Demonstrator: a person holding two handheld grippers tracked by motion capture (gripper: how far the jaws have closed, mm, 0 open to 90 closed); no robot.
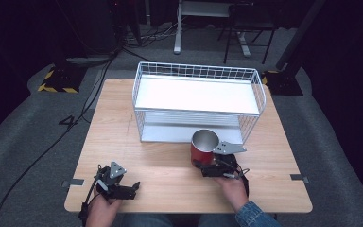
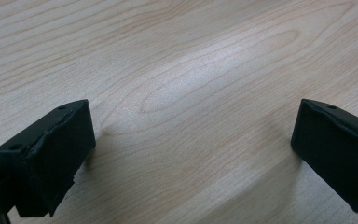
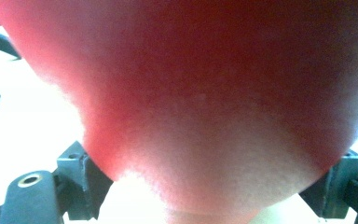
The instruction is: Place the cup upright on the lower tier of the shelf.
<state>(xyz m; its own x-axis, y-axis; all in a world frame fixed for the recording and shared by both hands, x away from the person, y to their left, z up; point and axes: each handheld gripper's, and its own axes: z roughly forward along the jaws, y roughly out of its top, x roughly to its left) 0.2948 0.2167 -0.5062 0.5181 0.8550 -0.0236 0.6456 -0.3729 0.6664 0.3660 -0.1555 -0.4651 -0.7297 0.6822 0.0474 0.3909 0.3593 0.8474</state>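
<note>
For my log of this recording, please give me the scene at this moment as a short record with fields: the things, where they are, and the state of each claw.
surface: wooden table
rack: white wire rack, two levels, at the far middle of the table
cup: red cup, metal inside, upright, in front of the rack
right claw: closed on the cup's lower part
left claw: open, nothing between its jaws, low over the table near the front left edge

A white wire rack (image 1: 198, 101) stands on the wooden table (image 1: 118, 137).
</note>
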